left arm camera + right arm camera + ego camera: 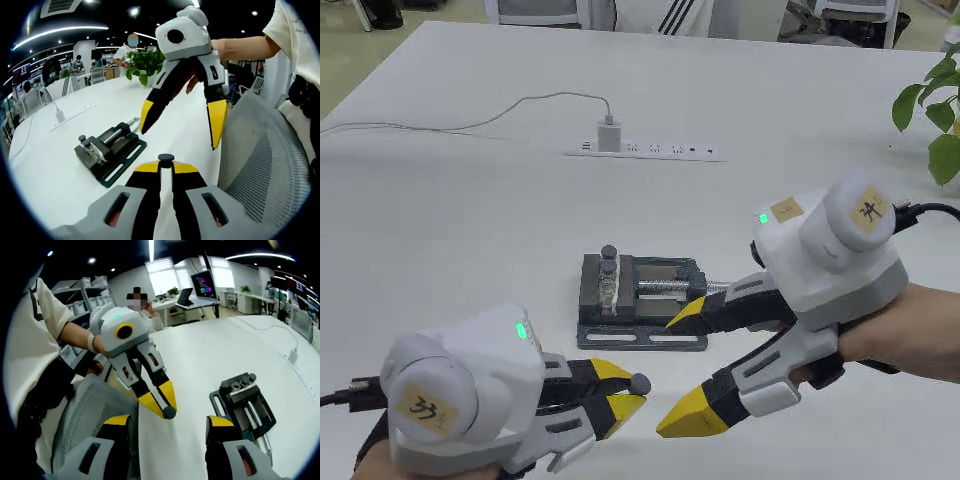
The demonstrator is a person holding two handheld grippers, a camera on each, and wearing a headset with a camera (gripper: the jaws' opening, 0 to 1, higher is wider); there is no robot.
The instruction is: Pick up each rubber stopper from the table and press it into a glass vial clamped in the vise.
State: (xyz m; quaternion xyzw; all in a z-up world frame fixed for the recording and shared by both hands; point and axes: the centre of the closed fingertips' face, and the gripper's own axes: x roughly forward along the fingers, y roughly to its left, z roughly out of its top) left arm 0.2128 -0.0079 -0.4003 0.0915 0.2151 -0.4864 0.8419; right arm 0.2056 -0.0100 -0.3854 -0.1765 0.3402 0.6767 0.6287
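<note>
In the head view, your left gripper (pixel 628 392) at lower left pinches a rubber stopper (pixel 640 383) in its tips, while your right gripper (pixel 688 366) at right is spread and holds nothing. At centre, the vise (pixel 655 305) clamps the vials (pixel 609 290) at its left end, with two seated stoppers (pixel 608 254) on top. You look to be mid-carry: next, line the stopper over an open vial and press straight down. In the left gripper view, the stopper (pixel 166 159) is pinched at bottom centre, the vise (pixel 117 150) lies left of centre and the right gripper (pixel 180 131) is spread above. In the right gripper view, your own jaws stand apart at the bottom, the left gripper (pixel 165 407) with the stopper (pixel 170 413) is at centre and the vise (pixel 247 402) at lower right; whether an open vial remains, I cannot tell
</note>
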